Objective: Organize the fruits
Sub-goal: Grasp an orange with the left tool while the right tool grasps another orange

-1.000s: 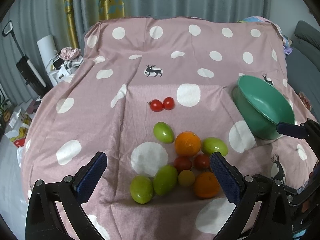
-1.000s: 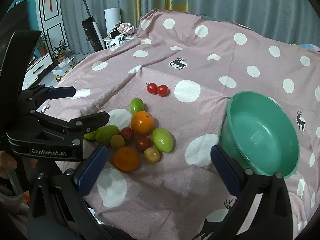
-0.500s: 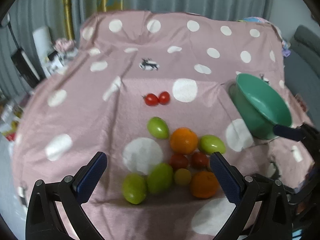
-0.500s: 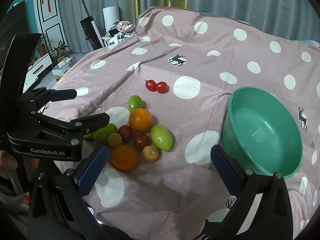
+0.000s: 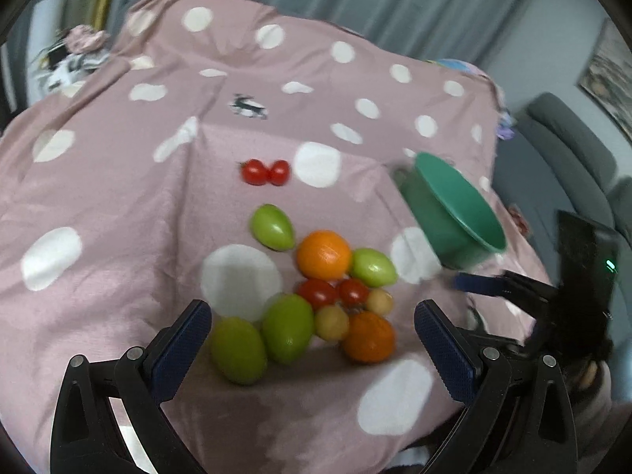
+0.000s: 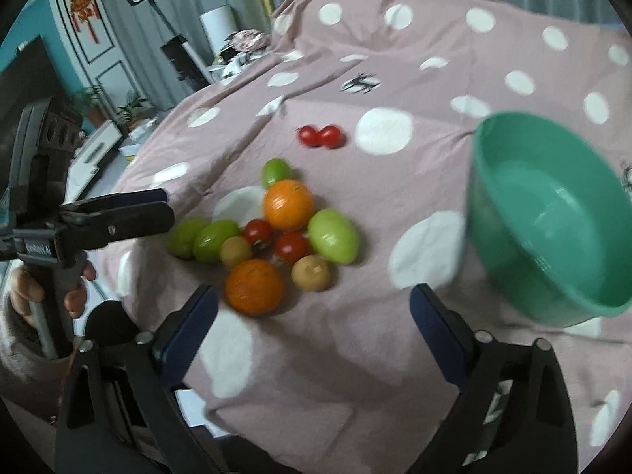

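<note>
A cluster of fruits [image 5: 331, 296] is seen lying on a pink polka-dot cloth [image 5: 118, 197] — two oranges, several green fruits, small red and yellowish ones, all touching or just beside one another. Two red cherry tomatoes [image 5: 265, 172] are set apart, farther back. A green bowl [image 6: 553, 221], empty, is placed on the cloth to the right of the cluster. The left claw [image 5: 312, 341] is held wide open just over the near edge of the cluster, nothing gripped. The right claw [image 6: 314, 316] is held over bare cloth near the front orange [image 6: 254, 286] — its jaws are closing, with nothing between them.
</note>
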`<state>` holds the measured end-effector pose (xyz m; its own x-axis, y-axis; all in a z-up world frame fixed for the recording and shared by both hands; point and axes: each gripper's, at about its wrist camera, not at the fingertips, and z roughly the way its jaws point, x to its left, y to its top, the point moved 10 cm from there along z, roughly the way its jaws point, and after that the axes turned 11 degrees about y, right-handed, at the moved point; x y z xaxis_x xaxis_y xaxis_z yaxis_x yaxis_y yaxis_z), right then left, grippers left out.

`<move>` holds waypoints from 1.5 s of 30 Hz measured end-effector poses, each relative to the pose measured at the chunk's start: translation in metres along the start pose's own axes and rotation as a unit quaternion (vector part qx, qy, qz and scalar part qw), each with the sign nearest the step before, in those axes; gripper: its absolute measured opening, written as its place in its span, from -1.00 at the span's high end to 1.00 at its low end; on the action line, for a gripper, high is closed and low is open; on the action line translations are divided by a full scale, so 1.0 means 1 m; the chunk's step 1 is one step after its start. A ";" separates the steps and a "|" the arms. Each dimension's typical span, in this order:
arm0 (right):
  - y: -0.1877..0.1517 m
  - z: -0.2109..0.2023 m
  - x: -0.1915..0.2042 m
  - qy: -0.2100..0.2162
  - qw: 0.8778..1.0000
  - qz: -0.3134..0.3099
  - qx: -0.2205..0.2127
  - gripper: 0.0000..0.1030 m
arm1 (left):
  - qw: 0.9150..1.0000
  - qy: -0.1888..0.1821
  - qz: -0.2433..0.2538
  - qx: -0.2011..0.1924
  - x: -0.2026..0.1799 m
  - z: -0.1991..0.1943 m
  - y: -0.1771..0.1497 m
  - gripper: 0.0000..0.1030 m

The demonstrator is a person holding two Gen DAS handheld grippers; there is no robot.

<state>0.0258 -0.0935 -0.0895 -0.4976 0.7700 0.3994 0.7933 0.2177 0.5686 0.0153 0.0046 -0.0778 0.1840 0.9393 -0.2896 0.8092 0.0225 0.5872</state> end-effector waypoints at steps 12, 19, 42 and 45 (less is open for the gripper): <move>-0.014 0.040 0.026 0.085 0.995 0.022 0.037 -0.26 | 0.999 0.008 0.025 0.023 -0.011 0.036 0.015 -0.97; -0.010 0.055 0.024 0.097 0.993 0.039 0.048 -0.15 | 0.997 0.019 0.033 0.064 -0.014 0.073 0.022 -0.83; -0.006 0.062 0.020 0.121 0.991 0.042 0.046 0.15 | 0.997 -0.012 -0.029 0.070 -0.009 0.075 0.033 0.07; -0.003 0.050 0.015 0.130 0.989 0.054 0.034 0.15 | 0.998 -0.003 -0.042 0.048 -0.004 0.051 0.037 0.07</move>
<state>0.0336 -0.0523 -0.1213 -0.4745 0.6123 0.6324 0.8644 0.1884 0.4662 0.0726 -0.0157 -0.0939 0.1173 0.9331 -0.3399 0.8716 0.0673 0.4856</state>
